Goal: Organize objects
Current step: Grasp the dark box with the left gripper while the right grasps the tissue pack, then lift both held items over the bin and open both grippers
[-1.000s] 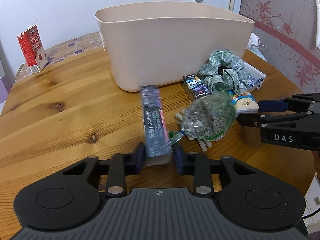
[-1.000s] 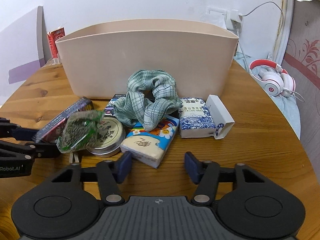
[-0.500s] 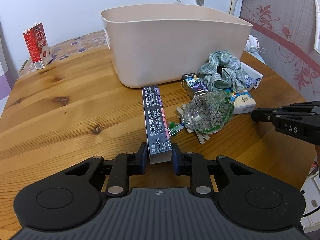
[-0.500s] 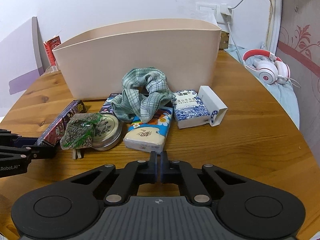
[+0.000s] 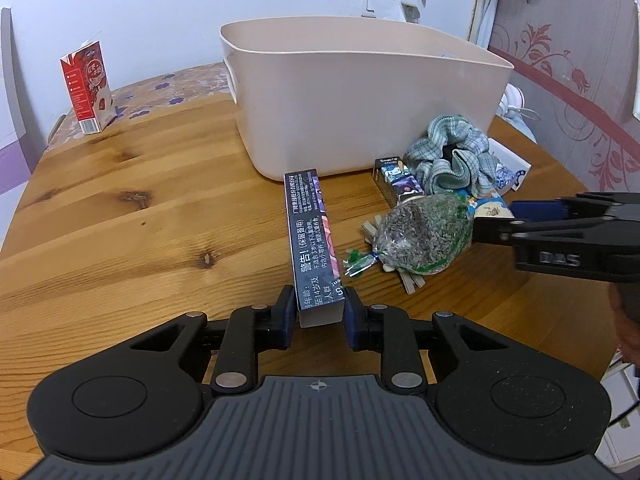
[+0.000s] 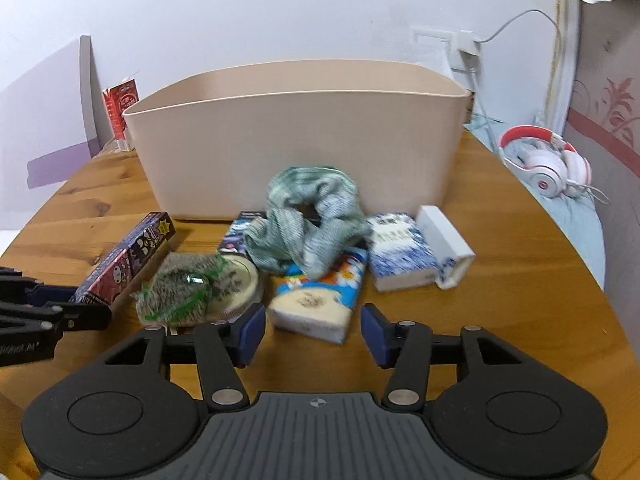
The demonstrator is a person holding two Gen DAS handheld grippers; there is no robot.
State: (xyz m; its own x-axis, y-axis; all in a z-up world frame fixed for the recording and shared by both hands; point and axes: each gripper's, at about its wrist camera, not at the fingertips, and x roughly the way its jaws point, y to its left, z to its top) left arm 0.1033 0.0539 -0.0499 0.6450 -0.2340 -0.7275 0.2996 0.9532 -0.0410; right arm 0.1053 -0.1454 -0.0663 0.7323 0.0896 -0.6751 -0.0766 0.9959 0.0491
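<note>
Reopened: my right gripper spreads wide before the tissue pack.
Left gripper stays clamped on the long box; bin next, I judge.

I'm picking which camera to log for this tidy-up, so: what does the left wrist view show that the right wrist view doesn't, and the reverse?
Only the left wrist view shows the left gripper from above, shut on the long dark box, and the box's printed warning face.

Only the right wrist view shows the red-and-white headphones, the round tin under the seed bag, and the right gripper open before the cartoon tissue pack.

Both show the beige bin, green scrunchie, seed bag, red carton and wooden table.
</note>
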